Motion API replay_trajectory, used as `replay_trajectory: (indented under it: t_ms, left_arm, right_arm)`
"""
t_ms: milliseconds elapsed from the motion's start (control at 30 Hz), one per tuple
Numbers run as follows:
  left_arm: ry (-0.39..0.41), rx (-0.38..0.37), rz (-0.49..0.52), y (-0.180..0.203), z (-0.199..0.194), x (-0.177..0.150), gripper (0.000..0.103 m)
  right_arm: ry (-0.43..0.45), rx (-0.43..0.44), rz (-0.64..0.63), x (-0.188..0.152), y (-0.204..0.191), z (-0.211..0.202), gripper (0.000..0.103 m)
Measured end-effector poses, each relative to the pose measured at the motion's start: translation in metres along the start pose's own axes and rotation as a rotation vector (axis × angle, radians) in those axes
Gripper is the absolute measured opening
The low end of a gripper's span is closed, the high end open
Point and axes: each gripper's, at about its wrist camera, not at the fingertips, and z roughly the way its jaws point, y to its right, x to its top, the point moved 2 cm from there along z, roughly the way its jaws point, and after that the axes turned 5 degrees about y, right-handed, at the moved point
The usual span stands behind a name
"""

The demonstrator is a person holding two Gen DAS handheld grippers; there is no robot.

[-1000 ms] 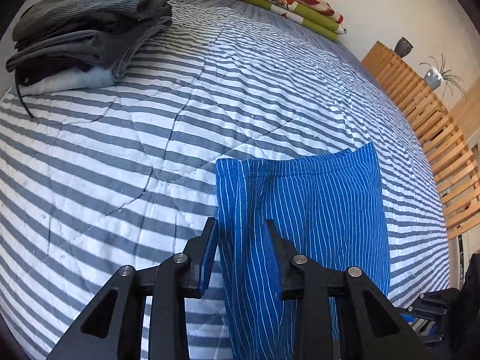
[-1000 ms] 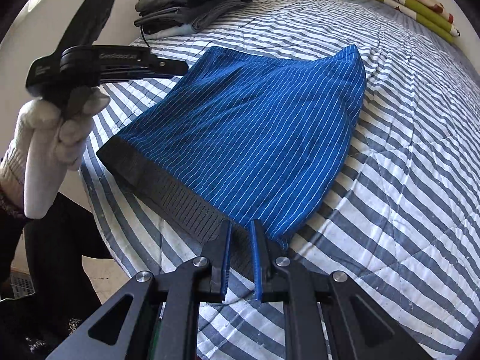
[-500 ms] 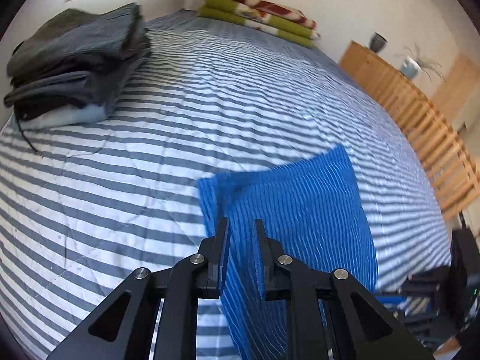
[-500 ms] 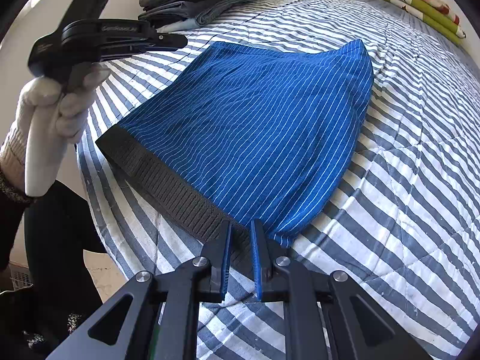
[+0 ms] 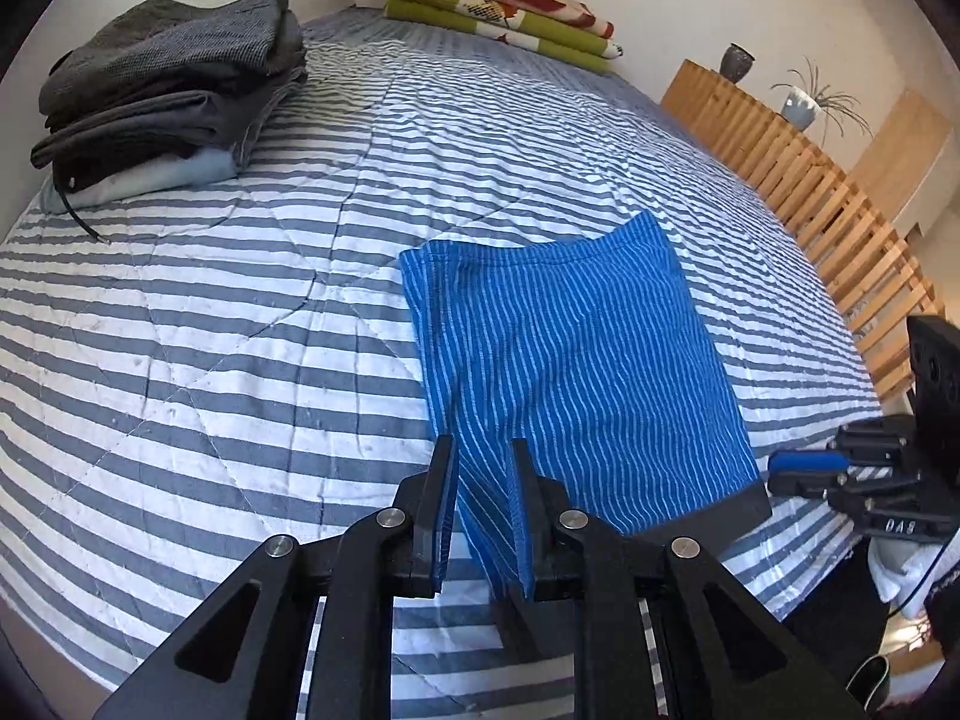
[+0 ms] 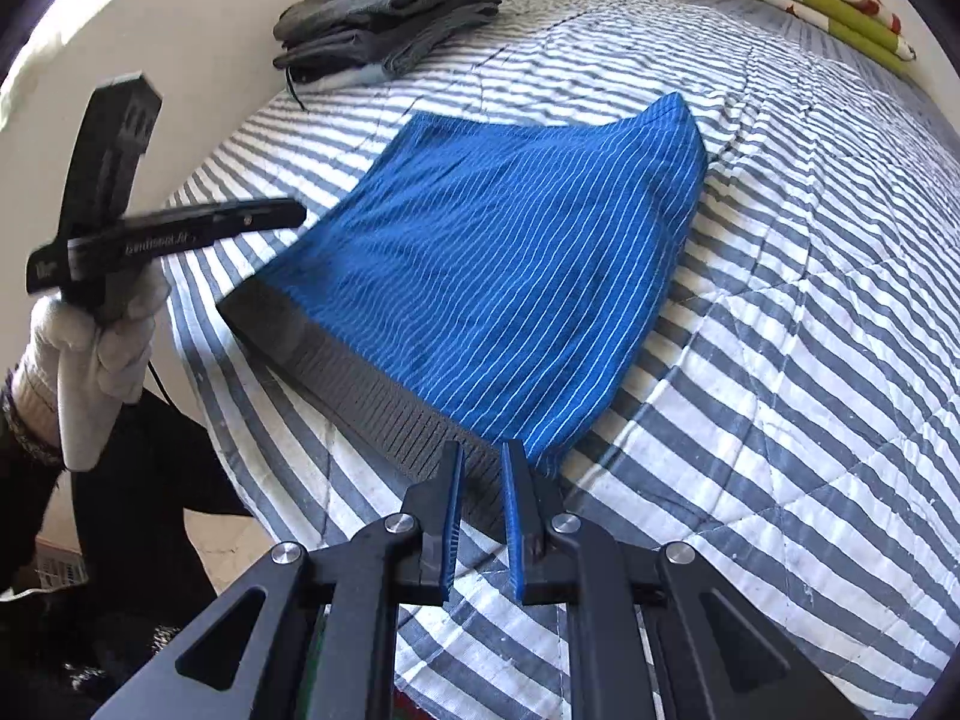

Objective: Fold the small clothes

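Blue striped shorts [image 5: 576, 360] spread flat on the striped bed quilt [image 5: 240, 312], centre of both frames, grey waistband [image 6: 360, 384] toward the near bed edge. In the left wrist view, left gripper [image 5: 483, 516] low at bottom centre, fingers [image 5: 444, 516] a little apart, over the shorts' near left edge; cloth shows in the gap, though cannot tell whether it is pinched. In the right wrist view, right gripper [image 6: 480, 516] at bottom centre, fingers [image 6: 516, 516] slightly apart just above the waistband's right end, nothing clamped. Left gripper also at left of that frame, held by a white-gloved hand [image 6: 90, 360]. Stack of folded grey clothes [image 5: 168, 84] at upper left of the left view, well apart from the shorts. Folded green blanket [image 5: 504, 18] at top centre. Wooden slatted rail [image 5: 810, 192] along the right, with two pots on top.
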Motion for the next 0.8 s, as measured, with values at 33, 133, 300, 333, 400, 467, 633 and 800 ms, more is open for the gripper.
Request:
replay_trajectory:
  t_ms: [33,133,300,333,400,467,633,800]
  left_arm:
    - [-0.013,-0.006,0.017,0.005,0.001,-0.004,0.017]
    - [-0.056,-0.018,0.086,0.020,0.008,-0.020,0.017]
    - [-0.080,0.005,0.127,0.021,0.021,-0.043,0.019]
    - [-0.088,-0.006,0.114,0.020,0.018,-0.042,0.019]
    - [-0.087,-0.036,0.089,0.017,0.008,-0.037,0.022]
    - [-0.063,-0.031,0.071,0.010,-0.004,-0.026,0.032]
    - [-0.045,-0.015,0.000,-0.009,-0.003,0.015,0.059]
    - [-0.122,-0.036,-0.127,-0.029,0.035,0.038,0.057]
  right_arm:
    - [0.021,0.006,0.020,0.003,0.003,-0.005,0.012]
    - [0.049,0.023,0.053,0.010,0.005,-0.008,0.012]
    - [-0.052,-0.031,-0.002,-0.003,0.002,0.017,0.012]
    - [-0.071,-0.039,-0.004,-0.008,0.004,0.020,0.012]
    - [-0.075,-0.020,0.010,-0.009,0.008,0.016,0.012]
    - [-0.057,-0.011,0.022,-0.005,0.013,0.005,0.012]
    - [0.065,-0.062,0.121,0.017,0.043,-0.023,0.032]
    - [0.087,-0.005,0.276,0.038,0.082,-0.017,0.032]
